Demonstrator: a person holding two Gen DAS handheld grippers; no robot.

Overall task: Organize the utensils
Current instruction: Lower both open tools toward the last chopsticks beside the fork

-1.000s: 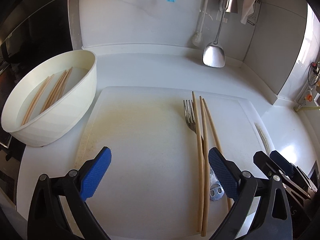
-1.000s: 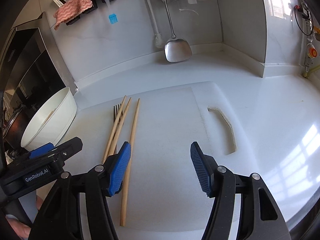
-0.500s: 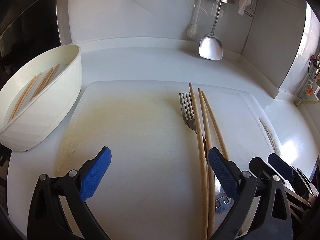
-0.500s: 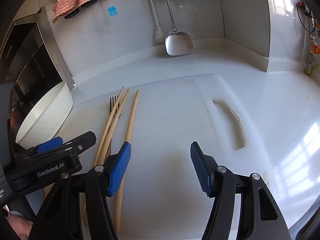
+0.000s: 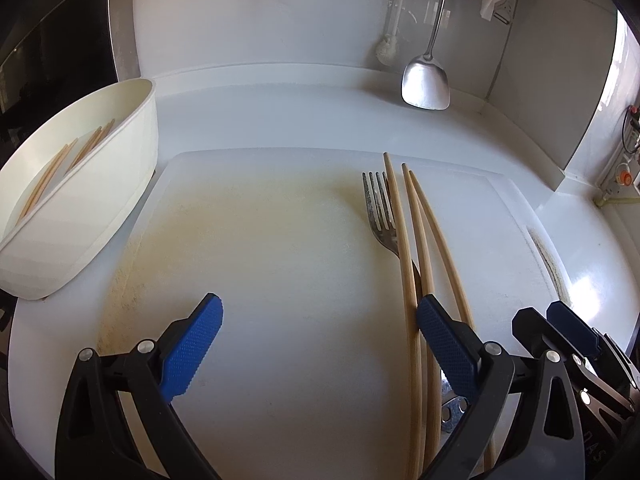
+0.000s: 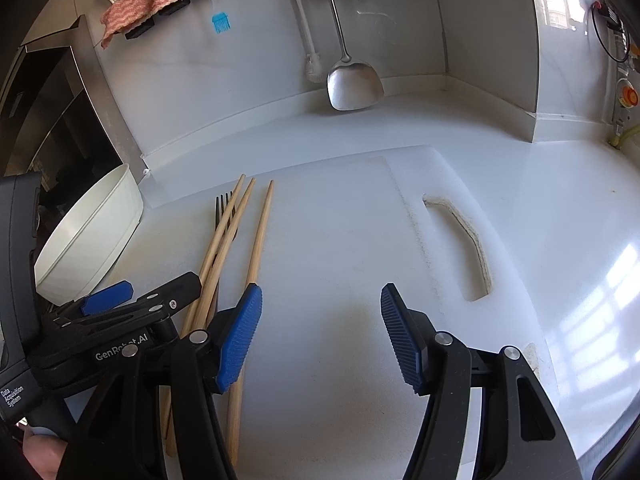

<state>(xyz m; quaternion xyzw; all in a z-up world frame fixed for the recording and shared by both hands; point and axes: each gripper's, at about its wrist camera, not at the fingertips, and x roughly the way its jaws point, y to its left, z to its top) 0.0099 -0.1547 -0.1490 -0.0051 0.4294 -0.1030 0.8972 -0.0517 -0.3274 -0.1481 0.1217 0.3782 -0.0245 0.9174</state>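
We saw both views lit by bright daylight from the right, where a window (image 6: pixel 560 0) showed overexposed at the upper edge of the right wrist view. Its panes made patches of white glare on the glossy tabletop (image 6: pixel 592 312) at the right. The left side of each view fell into deep shade. Shadows on the board (image 5: pixel 280 260) were soft and faint. Both pictures were sharp in the middle, while the fisheye lens bent straight lines strongly toward the edges and left the corners black.
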